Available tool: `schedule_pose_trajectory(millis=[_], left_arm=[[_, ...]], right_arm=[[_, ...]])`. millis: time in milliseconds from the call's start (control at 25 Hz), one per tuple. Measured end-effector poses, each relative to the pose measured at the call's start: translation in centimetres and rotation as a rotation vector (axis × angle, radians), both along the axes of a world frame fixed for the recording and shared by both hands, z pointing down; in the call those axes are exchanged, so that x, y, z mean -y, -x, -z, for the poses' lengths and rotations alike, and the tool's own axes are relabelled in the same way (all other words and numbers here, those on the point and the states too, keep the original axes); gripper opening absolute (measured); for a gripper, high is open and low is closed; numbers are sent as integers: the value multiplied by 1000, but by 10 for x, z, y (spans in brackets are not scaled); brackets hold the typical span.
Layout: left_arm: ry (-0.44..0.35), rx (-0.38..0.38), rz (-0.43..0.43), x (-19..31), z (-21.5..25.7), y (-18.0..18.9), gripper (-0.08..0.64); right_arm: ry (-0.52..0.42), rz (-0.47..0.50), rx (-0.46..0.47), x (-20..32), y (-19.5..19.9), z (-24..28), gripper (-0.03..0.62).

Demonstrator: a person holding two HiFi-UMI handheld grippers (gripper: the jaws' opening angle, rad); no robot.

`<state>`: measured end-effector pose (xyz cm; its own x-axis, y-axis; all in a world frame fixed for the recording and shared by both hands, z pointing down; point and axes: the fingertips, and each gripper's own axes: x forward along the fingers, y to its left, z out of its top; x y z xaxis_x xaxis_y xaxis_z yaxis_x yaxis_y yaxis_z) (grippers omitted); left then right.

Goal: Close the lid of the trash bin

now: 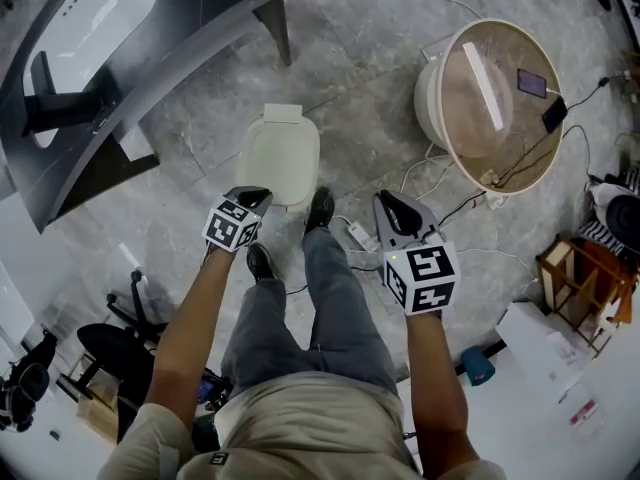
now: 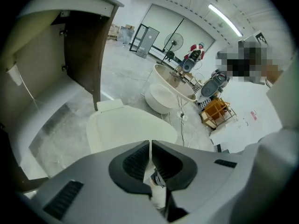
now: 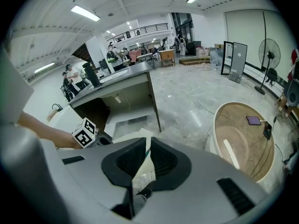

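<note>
The trash bin (image 1: 281, 156) is a small cream bin standing on the grey floor just ahead of the person's feet, and its lid lies flat down on it. My left gripper (image 1: 250, 199) hovers at the bin's near edge, shut with nothing between its jaws. My right gripper (image 1: 391, 209) hangs to the right of the bin, apart from it, also shut and empty. In the left gripper view the lid (image 2: 131, 126) fills the space just beyond the shut left gripper (image 2: 150, 146). In the right gripper view a strip of the bin (image 3: 139, 136) shows past the shut right gripper (image 3: 148, 149).
A grey desk (image 1: 130, 38) stands at the back left, one leg close behind the bin. A round cream tub (image 1: 497, 100) with a phone and cables sits at the right. A power strip (image 1: 358, 235) and cords lie by the feet. A wooden rack (image 1: 582, 290) stands at far right.
</note>
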<state>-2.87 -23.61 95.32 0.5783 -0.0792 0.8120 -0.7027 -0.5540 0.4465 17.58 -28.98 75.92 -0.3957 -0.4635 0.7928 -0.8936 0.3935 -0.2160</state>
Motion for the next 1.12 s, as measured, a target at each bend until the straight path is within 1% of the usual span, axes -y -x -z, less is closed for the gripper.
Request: schedule_pose_trajectory(millis=[120, 240, 480, 760, 960, 1120], left_arm=[[63, 35, -27, -17, -26, 1, 26], [109, 61, -32, -31, -48, 2, 26], [163, 103, -40, -44, -83, 3, 26], [195, 143, -36, -49, -112, 3, 25], [203, 166, -62, -52, -131, 4, 15], [204, 177, -98, -51, -133, 2, 14]], right_arm=[[10, -1, -2, -2, -2, -6, 28], [21, -6, -5, -6, -7, -13, 28], [53, -10, -9, -19, -12, -33, 28], [70, -13, -11, -27, -22, -50, 28], [82, -29, -15, -34, -30, -62, 28], [91, -48, -11, -39, -39, -70, 28]])
